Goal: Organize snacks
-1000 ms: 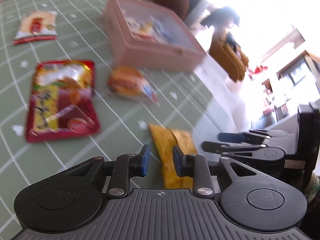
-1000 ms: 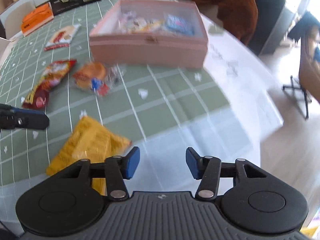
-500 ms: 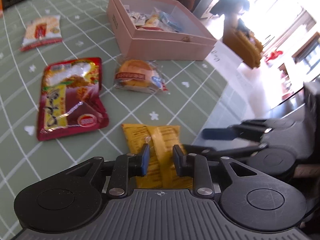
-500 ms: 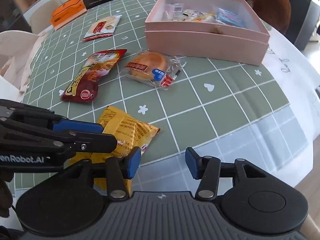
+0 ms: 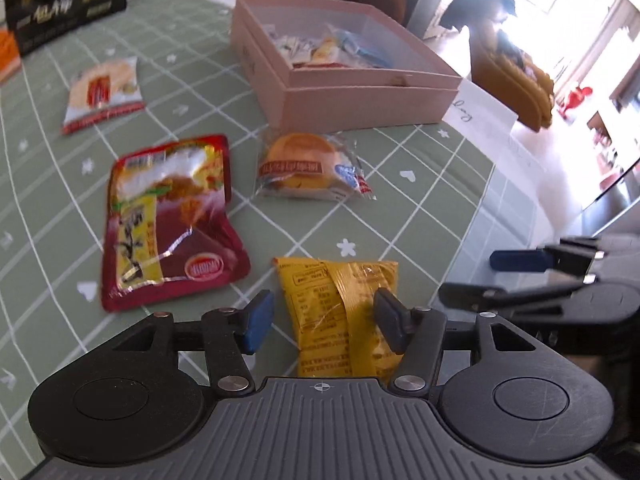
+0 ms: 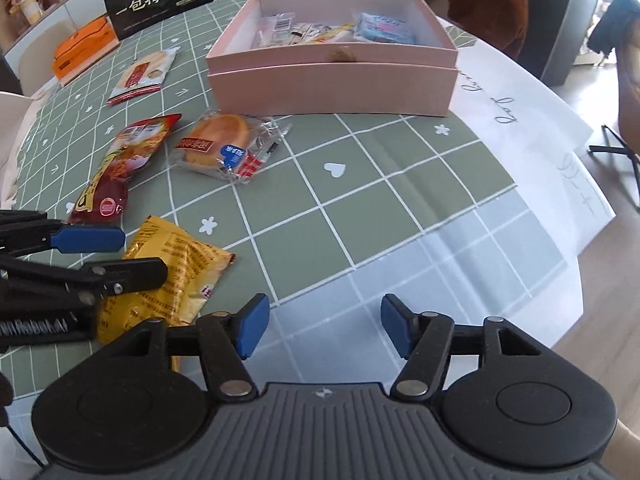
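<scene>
With its jaws just spread apart, the left gripper (image 5: pixel 324 316) hangs over the crinkled yellow foil snack packet (image 5: pixel 340 312), one pad on either side and neither pressing it, so the packet lies free on the green checked tablecloth (image 6: pixel 360 208). The right gripper (image 6: pixel 324 326) has also just widened; it is released and empty over the pale near edge of the cloth, just beside the packet. To do the pickup well, I judge the left jaws should sink until the pads straddle the packet's puffed middle, then pinch gently, since the foil looks slippery and likely to crumple. Farther out lie a red pouch (image 5: pixel 168 220) and a clear-wrapped round bun (image 5: pixel 308 164), with a flat white-and-red packet (image 5: pixel 104 92) beyond. The open pink cardboard box (image 6: pixel 332 76), already holding small snacks, waits well apart at the far side.
</scene>
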### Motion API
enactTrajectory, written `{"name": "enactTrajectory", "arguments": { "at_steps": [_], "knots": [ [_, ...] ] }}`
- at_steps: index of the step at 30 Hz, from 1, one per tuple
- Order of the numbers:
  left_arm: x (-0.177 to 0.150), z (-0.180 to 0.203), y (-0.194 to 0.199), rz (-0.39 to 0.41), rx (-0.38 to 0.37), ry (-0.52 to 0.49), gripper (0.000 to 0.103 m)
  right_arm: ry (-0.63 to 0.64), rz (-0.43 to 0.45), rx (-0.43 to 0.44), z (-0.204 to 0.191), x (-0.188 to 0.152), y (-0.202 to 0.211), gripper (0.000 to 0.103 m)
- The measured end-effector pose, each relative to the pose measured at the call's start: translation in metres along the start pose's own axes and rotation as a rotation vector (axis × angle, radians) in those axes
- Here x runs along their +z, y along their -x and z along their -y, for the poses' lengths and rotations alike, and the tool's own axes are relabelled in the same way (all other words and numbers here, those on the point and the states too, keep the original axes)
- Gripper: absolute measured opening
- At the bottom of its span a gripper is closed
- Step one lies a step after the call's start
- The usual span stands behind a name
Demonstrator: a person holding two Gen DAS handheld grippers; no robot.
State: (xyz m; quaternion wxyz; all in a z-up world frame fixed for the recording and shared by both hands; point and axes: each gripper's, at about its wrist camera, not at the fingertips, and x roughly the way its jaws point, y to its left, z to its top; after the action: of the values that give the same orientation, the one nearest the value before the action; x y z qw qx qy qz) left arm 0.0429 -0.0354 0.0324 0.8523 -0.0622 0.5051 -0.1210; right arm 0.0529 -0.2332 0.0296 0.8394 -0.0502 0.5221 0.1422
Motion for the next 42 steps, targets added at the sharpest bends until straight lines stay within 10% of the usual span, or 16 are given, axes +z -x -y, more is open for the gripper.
{"name": "enactTrajectory", "arguments": {
  "at_steps": [14, 20, 31, 42],
  "knots": [
    [-0.012, 0.009, -0.007, 0.039, -0.109, 0.045, 0.061, -0.018, 0.072, -0.069, -0.008, -0.013, -0.002, 0.082],
    [-0.019, -0.012, 0.000, 0.020, -0.166, 0.171, 0.043, -0.015, 0.049, -0.070, -0.001, -0.012, -0.002, 0.084],
    [-0.042, -0.075, 0.050, 0.100, 0.059, 0.305, 0.043, -0.071, 0.097, 0.172, -0.021, 0.075, -0.011, 0.084],
    [-0.041, -0.074, 0.043, 0.081, 0.024, 0.278, 0.044, 0.017, 0.070, 0.022, -0.075, 0.113, -0.058, 0.066]
  ]
}}
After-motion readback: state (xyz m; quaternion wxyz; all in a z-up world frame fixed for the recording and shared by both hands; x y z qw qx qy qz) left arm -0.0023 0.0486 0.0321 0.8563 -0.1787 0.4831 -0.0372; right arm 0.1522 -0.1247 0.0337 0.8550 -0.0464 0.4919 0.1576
